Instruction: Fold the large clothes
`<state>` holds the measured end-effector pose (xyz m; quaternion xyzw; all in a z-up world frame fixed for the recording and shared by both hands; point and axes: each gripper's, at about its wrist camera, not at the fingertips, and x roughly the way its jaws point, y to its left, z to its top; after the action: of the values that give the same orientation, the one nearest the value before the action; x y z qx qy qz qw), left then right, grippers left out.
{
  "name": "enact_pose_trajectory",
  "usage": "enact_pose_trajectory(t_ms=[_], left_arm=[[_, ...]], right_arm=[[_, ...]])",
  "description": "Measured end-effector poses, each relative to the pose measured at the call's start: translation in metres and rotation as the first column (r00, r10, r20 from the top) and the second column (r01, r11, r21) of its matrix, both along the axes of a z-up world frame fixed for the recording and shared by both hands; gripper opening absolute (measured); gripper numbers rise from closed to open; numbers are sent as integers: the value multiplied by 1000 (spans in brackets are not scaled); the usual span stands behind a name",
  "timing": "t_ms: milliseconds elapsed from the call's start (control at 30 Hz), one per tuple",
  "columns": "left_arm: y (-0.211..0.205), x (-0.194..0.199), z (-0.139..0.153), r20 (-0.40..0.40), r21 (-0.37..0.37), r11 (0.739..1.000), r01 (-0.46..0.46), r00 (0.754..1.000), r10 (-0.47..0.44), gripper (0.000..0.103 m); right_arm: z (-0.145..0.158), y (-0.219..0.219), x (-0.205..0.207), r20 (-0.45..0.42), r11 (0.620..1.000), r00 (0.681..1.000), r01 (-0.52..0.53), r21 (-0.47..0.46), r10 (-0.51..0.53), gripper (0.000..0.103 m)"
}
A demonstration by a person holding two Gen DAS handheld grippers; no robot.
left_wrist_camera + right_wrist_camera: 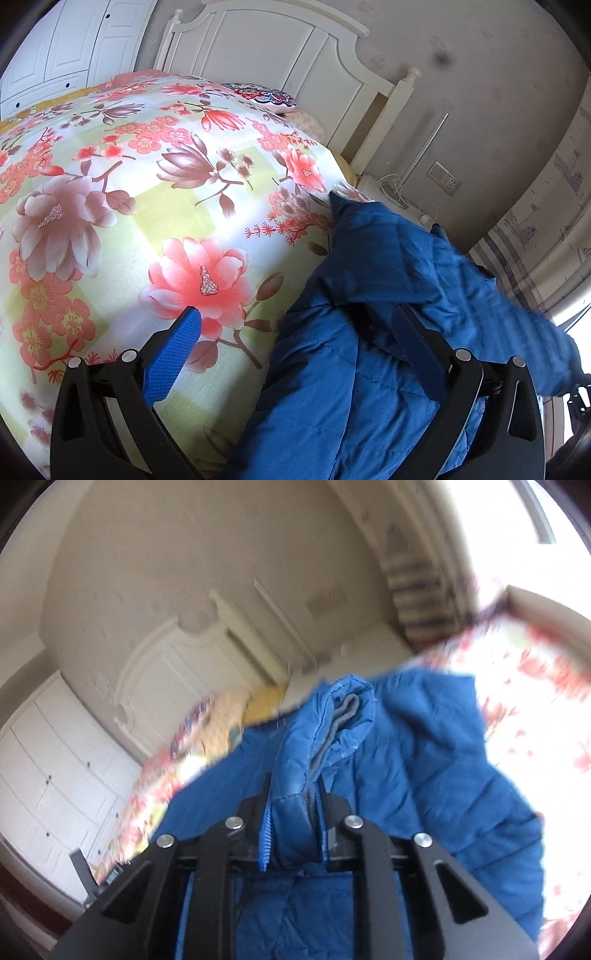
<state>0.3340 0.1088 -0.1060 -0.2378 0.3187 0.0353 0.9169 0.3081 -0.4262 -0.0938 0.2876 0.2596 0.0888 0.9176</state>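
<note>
A blue quilted jacket (369,332) lies on the flowered bedspread (147,203) at the bed's right side. My left gripper (295,314) is open just above the jacket's near edge, its left blue pad over the bedspread, its right finger over the jacket. In the right wrist view, my right gripper (293,797) is shut on a bunched fold of the jacket (321,738) with a grey cord (332,731) and holds it raised above the rest of the jacket. Part of the jacket (517,314) is blurred at the right.
A white headboard (277,48) stands at the far end of the bed, with a patterned pillow (266,98) below it. A white wardrobe (66,48) is at the far left. A nightstand with cables (391,188) and a wall socket (445,177) are at the right.
</note>
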Motion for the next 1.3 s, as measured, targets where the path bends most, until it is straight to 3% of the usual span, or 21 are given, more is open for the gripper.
enact_pose_trajectory(t_ms=[67,133,200,267,333,400,433,500,567,633,700,767,833,900,1033,1100,1167,1233,1300], left_arm=[[0,0,0,1,0,1000,2,1000,-2,98],[1,1,-1,-2,-1,1000,3,1000,-3,98],[2,1,-2,-4,-6,1000,2,1000,-2,98],[2,1,-2,-4,-9,1000,1,1000,-1,98],[3,2,-2,-5,-10,1000,2,1000,-2,98],[2,3,-3,-10,-6,1000,7,1000,-7,98],[2,3,-3,-10,-5,1000,8,1000,-8,98],[1,3,-3,-11,-4,1000,9,1000,-9,98],[1,3,-3,-12,-4,1000,10,1000,-10,98],[2,3,-3,-11,-7,1000,7,1000,-7,98],[3,2,-4,-12,-11,1000,4,1000,-4,98],[4,2,-4,-13,-14,1000,3,1000,-4,98],[1,2,-1,-16,3,1000,5,1000,-5,98],[-15,1,14,6,73,996,54,999,-54,98],[-71,7,68,87,272,945,183,973,-214,99],[-104,22,87,82,384,890,246,951,-298,99],[-134,52,87,3,468,816,339,923,-385,99],[-146,76,76,-62,494,790,364,921,-386,99],[-147,101,58,-139,439,793,421,904,-403,99]], right_arm=[[-9,-6,5,-54,999,998,18,-32,-20,19],[-39,-10,15,-193,998,980,33,-55,-43,20],[-61,-11,13,-234,998,970,56,-39,-64,23],[-59,-9,10,-223,996,971,69,-60,-80,27],[-38,-5,3,-194,980,969,125,-154,-154,43],[-7,6,-10,-86,940,970,196,-279,-228,44],[6,15,-12,-40,925,975,193,-326,-218,45],[25,40,-1,-9,899,991,121,-420,-137,47],[25,63,18,-47,873,998,21,-487,-51,51],[11,89,37,-117,819,993,-73,-569,7,51],[-11,101,53,-200,767,980,-123,-629,-7,51],[-31,96,60,-259,770,965,-131,-625,-47,56],[-43,90,57,-224,791,974,-116,-601,-27,57],[-47,93,56,-227,783,974,-119,-610,-29,58],[-50,100,59,-233,754,972,-121,-645,-43,60],[-50,100,59,-232,755,972,-120,-645,-43,60],[-52,97,66,-233,756,972,-121,-643,-42,60],[-51,97,66,-233,756,971,-120,-643,-44,60],[-52,97,67,-233,756,972,-120,-643,-44,60]])
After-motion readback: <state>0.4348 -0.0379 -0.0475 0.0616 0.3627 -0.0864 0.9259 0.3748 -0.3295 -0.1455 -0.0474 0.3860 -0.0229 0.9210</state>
